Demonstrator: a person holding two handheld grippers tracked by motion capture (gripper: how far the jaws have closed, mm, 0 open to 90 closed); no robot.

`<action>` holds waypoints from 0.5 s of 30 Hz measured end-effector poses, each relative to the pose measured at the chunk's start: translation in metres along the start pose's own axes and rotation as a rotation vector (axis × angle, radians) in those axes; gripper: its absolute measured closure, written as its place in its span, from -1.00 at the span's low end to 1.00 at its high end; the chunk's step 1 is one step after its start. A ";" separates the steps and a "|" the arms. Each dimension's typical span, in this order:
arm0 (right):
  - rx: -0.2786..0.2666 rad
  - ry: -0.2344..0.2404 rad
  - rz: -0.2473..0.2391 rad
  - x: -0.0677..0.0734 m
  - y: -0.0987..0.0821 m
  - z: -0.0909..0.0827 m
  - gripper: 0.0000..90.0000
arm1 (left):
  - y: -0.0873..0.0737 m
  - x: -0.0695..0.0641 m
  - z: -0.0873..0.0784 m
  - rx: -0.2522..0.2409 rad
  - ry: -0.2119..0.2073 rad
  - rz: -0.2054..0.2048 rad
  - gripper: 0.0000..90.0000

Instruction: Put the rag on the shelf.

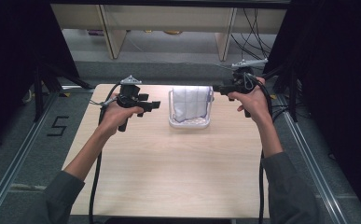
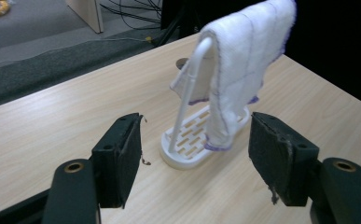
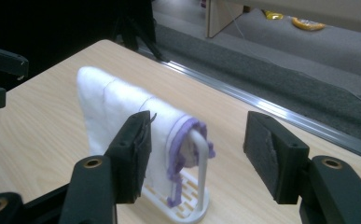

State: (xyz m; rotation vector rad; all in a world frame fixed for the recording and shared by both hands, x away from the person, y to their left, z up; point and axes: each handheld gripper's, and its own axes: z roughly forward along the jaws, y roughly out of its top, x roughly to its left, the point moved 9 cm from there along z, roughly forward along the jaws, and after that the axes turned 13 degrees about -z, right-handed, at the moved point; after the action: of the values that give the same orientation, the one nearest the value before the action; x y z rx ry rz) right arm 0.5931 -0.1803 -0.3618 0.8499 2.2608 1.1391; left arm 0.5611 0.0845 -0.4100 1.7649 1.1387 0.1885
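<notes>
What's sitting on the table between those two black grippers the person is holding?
Between the left gripper and the right gripper stands a white rack with a white cloth draped over its bar, as the high view shows. Neither gripper touches it.

A pale wood-grain counter (image 1: 169,168) carries a white slotted rack (image 1: 190,122), which stands toward its far edge, near the middle. A white cloth (image 1: 190,103) with purple stitching hangs over the rack's hoop.

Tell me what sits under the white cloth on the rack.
Under the white cloth stands a white rack: one upright of its bar shows, and the slotted base on the table. The bar's top is covered by the cloth.
</notes>
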 end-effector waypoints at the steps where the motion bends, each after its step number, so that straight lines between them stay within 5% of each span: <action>1: 0.002 0.008 0.008 0.002 -0.003 0.000 -0.07 | -0.002 0.000 -0.001 0.008 -0.002 0.008 -0.24; 2: 0.007 0.012 0.020 0.004 -0.004 -0.002 -0.07 | -0.003 -0.002 -0.002 -0.003 0.003 0.004 -0.24; 3: 0.005 0.004 -0.017 0.001 -0.006 -0.002 -0.09 | -0.004 -0.003 -0.003 -0.005 0.000 0.004 -0.24; 15: -0.029 0.029 0.001 0.019 -0.018 -0.013 -0.12 | -0.014 -0.011 -0.011 -0.012 -0.034 0.012 -0.25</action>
State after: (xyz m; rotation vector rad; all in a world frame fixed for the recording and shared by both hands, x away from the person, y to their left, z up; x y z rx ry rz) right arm 0.5652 -0.1824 -0.3718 0.8287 2.2616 1.1894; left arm 0.5400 0.0840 -0.4117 1.7583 1.1013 0.1712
